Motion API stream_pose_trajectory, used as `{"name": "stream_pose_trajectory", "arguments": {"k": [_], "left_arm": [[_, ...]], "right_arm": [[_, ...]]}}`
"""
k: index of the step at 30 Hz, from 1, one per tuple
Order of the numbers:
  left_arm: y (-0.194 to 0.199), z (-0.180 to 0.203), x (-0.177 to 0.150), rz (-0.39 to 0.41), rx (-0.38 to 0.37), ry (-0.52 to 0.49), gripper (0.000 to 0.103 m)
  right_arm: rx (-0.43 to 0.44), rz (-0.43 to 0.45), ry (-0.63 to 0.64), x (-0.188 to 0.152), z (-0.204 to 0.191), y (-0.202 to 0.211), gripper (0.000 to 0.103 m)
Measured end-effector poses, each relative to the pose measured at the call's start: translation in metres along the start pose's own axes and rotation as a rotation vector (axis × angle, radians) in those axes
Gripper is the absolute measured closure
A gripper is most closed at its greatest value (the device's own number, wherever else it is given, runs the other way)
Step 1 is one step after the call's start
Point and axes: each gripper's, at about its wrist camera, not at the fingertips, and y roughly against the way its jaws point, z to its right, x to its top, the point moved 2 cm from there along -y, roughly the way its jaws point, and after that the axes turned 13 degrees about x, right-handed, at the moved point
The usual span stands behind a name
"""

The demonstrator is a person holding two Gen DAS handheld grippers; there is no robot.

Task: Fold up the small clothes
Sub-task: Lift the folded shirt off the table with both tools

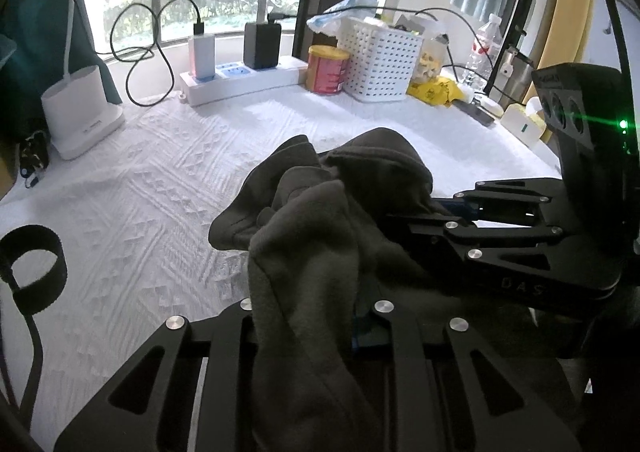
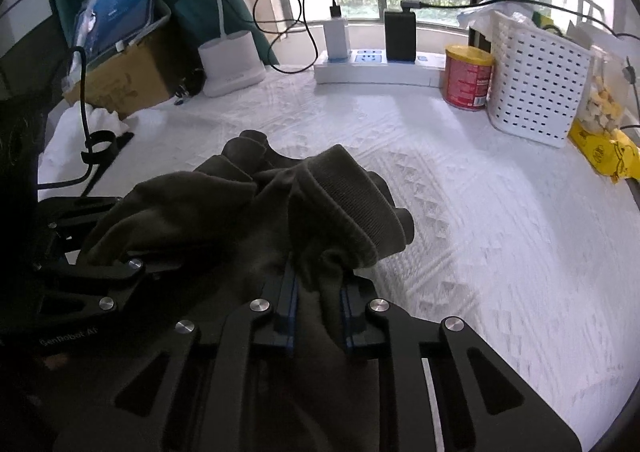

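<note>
In your left wrist view, the dark garment (image 1: 316,220) drapes over your left gripper (image 1: 320,316), hiding its grip; your right gripper (image 1: 404,220) is buried in it too.

In your right wrist view, your right gripper (image 2: 318,292) clamps the garment (image 2: 240,212) above the white tablecloth (image 2: 460,212); the white basket (image 2: 536,92) holds bags.

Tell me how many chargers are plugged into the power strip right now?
2. A white charger sits toward the left end of the power strip, and a black charger stands to its right. Each has a cable attached on top. None looks hidden.
</note>
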Motion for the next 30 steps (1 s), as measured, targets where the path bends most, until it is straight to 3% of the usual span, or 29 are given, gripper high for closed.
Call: {"name": "stream_pose_trajectory", "arguments": {"k": [8,19,30], "left_arm": [[0.031,0.007,-0.001,0.076,0.01,0.001,0.085],[0.091,0.007,-0.005,0.269,0.033,0.016,0.085],[0.134,0.009,-0.004,0.39,0.04,0.016,0.085]], "right_arm": [[-0.016,0.087,0.032,0.001,-0.025,0.037,0.087],[-0.039,0.2,0.1,0.001,-0.069,0.097,0.088],[-0.077,0.306,0.161,-0.008,-0.109,0.147,0.088]]}}
